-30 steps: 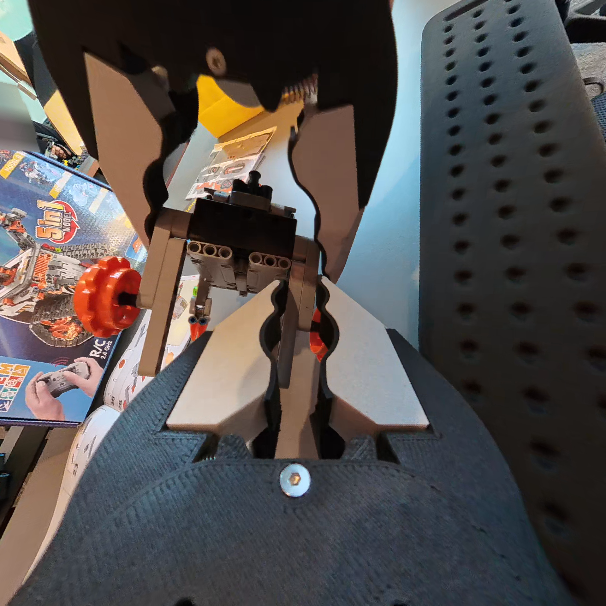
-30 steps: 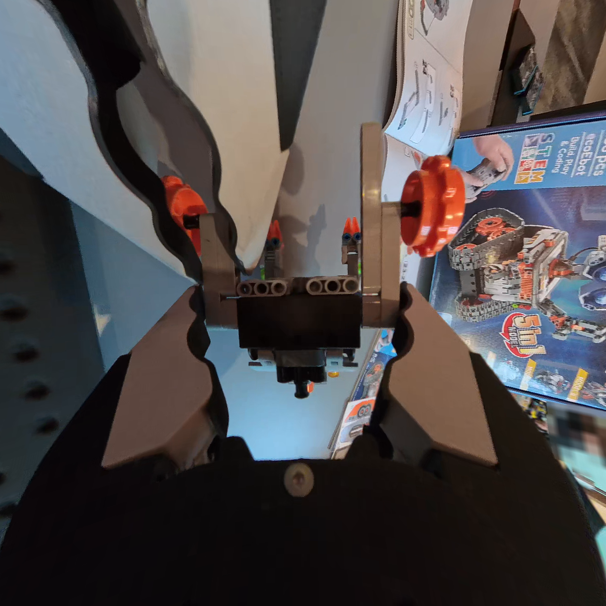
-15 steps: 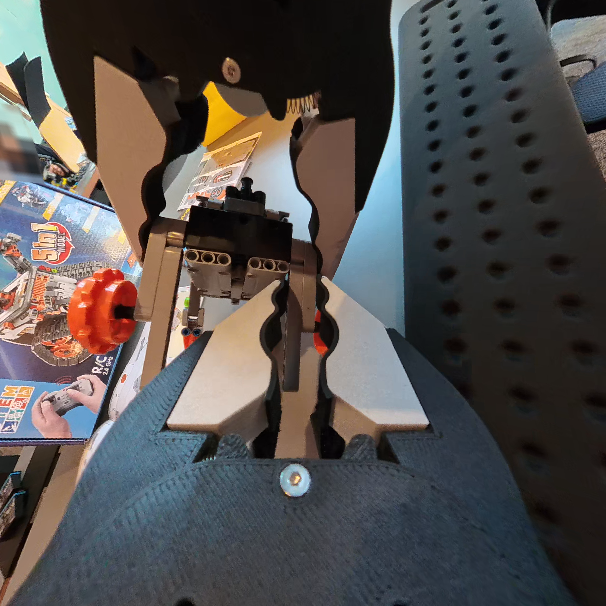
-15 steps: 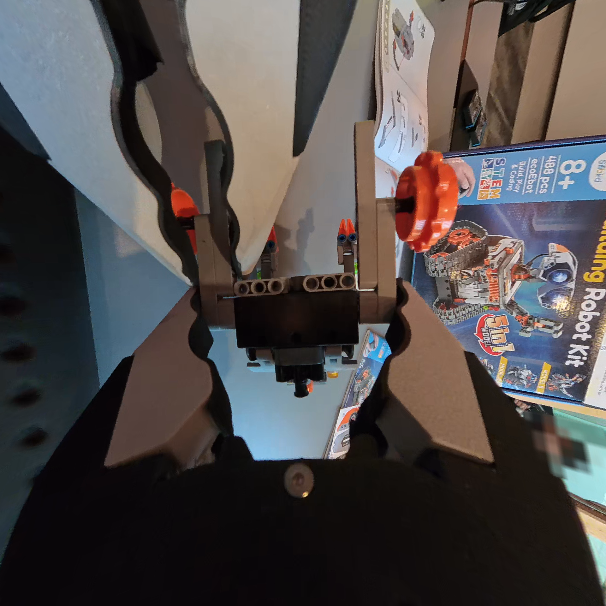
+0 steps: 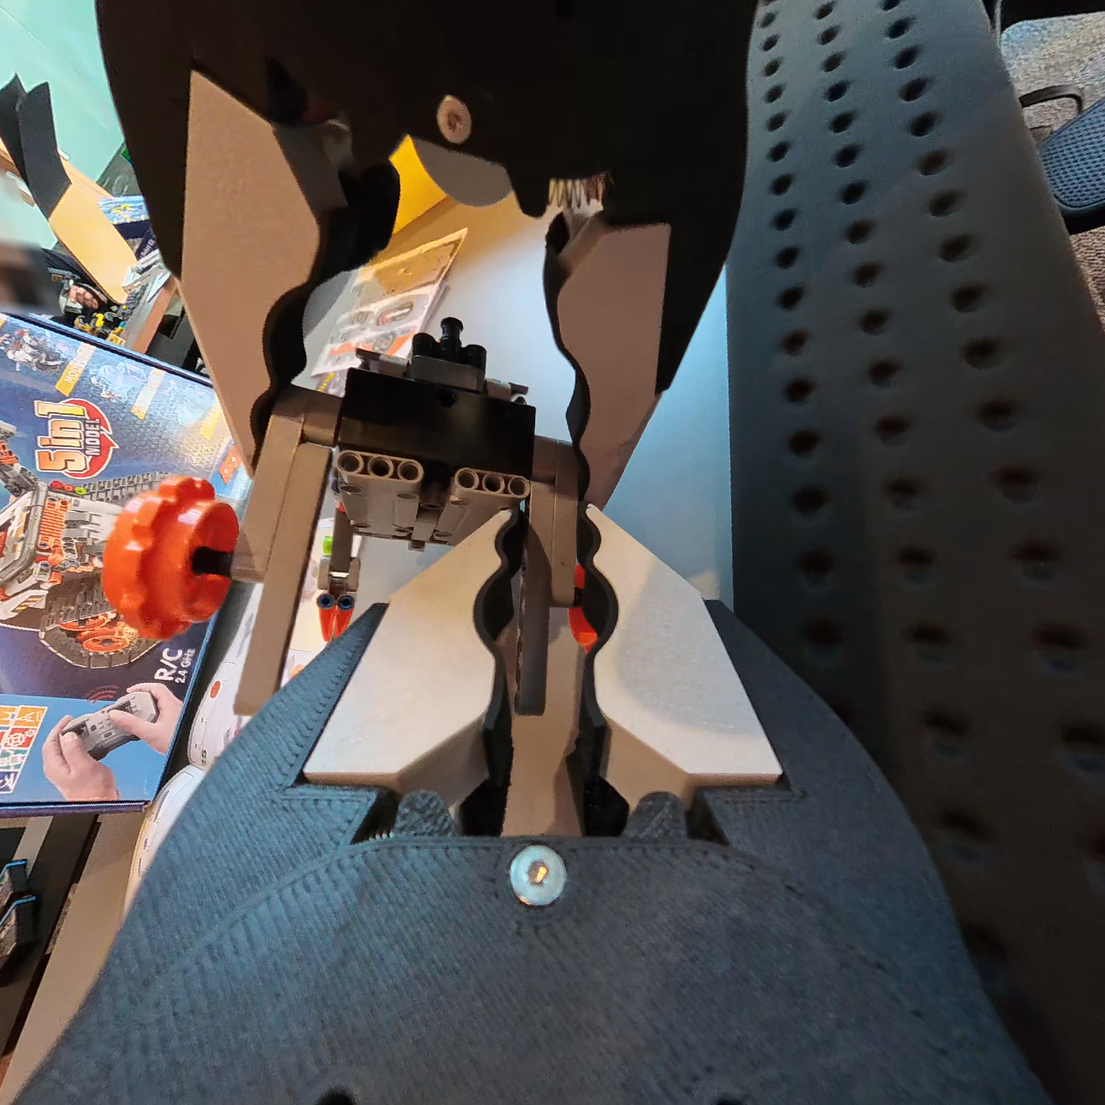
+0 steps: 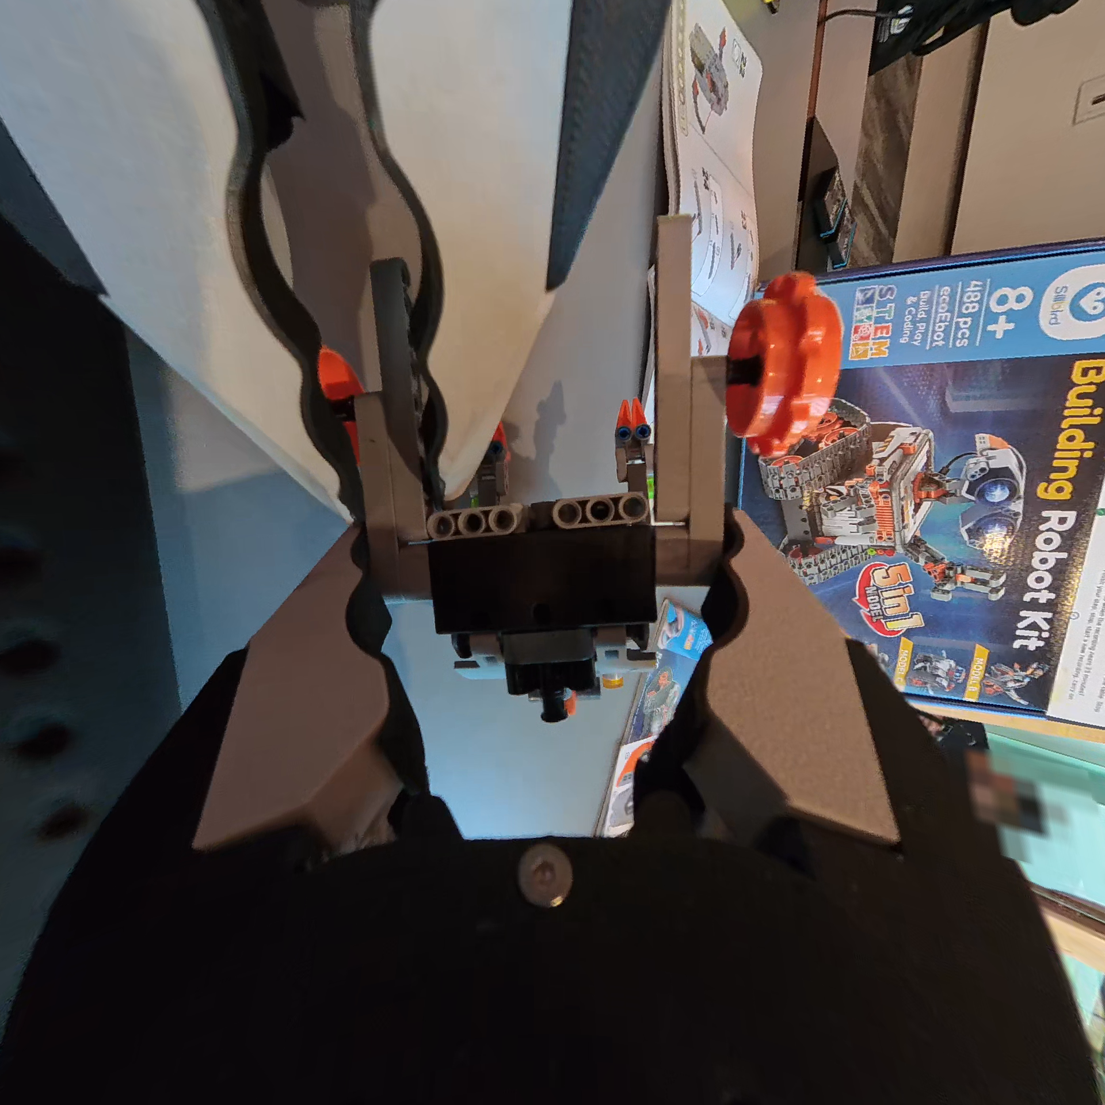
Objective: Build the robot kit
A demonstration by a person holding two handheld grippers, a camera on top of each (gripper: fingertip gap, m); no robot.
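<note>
A building-block model point(image 5: 436, 418) with a black centre block, grey side beams and an orange wheel point(image 5: 161, 556) hangs in the air between both grippers. My left gripper point(image 5: 547, 520) is shut on the model's right-hand grey beam point(image 5: 538, 598), next to a second orange wheel point(image 5: 579, 622) that is mostly hidden. My right gripper point(image 6: 544, 538) is shut across the model's width, one finger on each side beam. In the right wrist view the orange wheel point(image 6: 783, 359) sticks out past the right beam. The left gripper's pale fingers point(image 6: 490, 239) clamp the left beam.
A blue robot-kit box point(image 5: 78, 538) lies left of the model and shows at the right in the right wrist view point(image 6: 957, 538). An instruction booklet point(image 6: 711, 149) and a sticker sheet point(image 5: 388, 305) lie on the white table point(image 5: 669, 418). A dark perforated panel point(image 5: 897, 478) stands close on the right.
Both grippers and the model have shifted together, so the box and booklet sit differently in view. Both grips on the model are unchanged.
</note>
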